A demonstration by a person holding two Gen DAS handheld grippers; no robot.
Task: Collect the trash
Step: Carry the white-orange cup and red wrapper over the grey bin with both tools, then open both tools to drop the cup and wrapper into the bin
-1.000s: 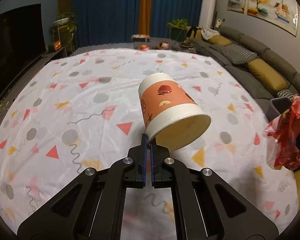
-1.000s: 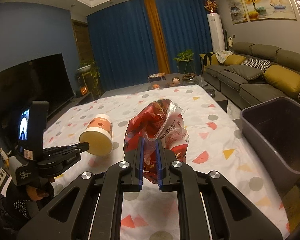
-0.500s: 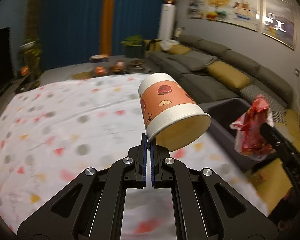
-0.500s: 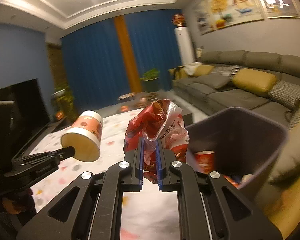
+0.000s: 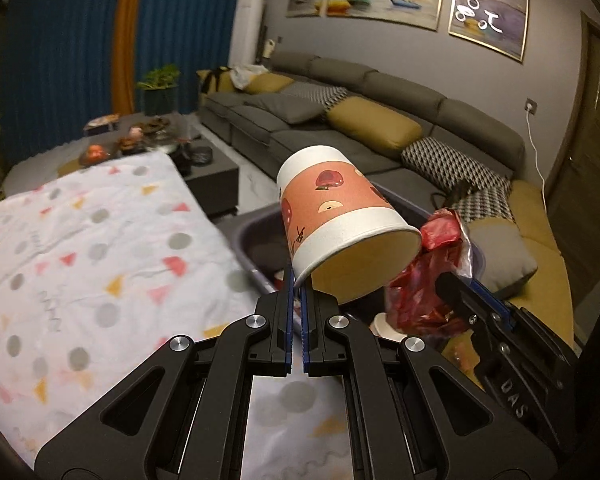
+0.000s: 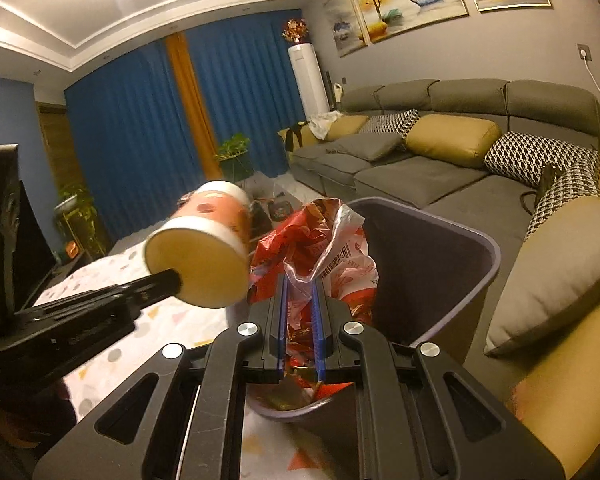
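Pinching a paper cup [image 5: 340, 224] by its rim, the left gripper [image 5: 297, 292] holds it just over the bin [image 6: 452, 248]. Beside it, the right gripper [image 6: 300, 300] is clamped on a red wrapper [image 6: 320, 248] above the opening. Both pieces seem ready to drop onto trash already inside.

I'm seeing the paper cup [image 5: 332, 216] showing an orange band with red fruit prints between white edges, its inside tan. The crumpled wrapper [image 6: 320, 252] is glowing red with clear plastic and a black barcode. The bin [image 6: 440, 264] is looking dull purple-grey. The tablecloth [image 5: 80, 248] is showing white with grey dots and red and yellow triangles.
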